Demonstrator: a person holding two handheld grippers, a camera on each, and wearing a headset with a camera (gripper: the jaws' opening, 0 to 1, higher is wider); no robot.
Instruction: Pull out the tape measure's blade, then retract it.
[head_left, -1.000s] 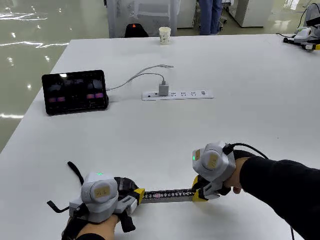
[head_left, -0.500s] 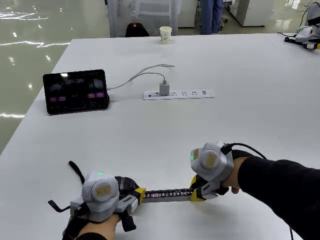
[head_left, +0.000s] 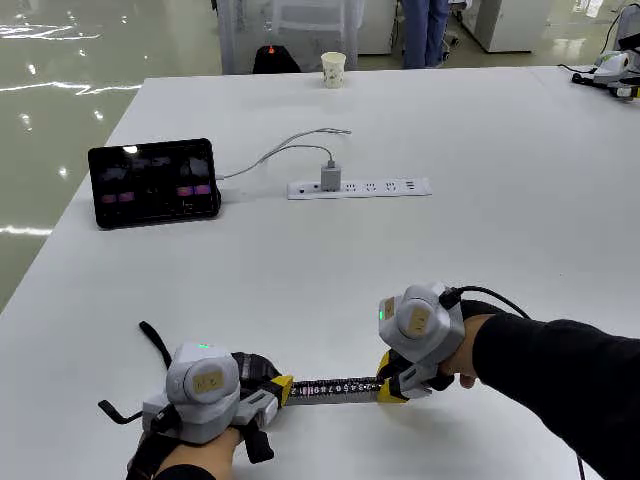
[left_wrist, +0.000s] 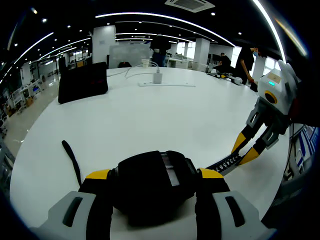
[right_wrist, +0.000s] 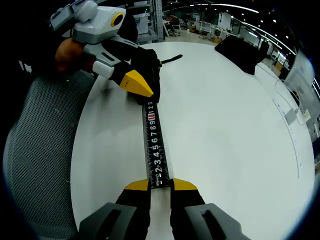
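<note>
Blk tape case (left_wrist: 150, 187), blk blade (right_wrist: 154, 145) w/ white nos., yellow tips on left tool (left_wrist: 153, 174) & right tool (right_wrist: 160, 185).

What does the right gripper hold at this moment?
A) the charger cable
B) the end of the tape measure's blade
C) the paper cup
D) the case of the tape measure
B: in the right gripper view the right gripper has its jaws shut on the end of the blade, while the case sits in the left gripper.
</note>
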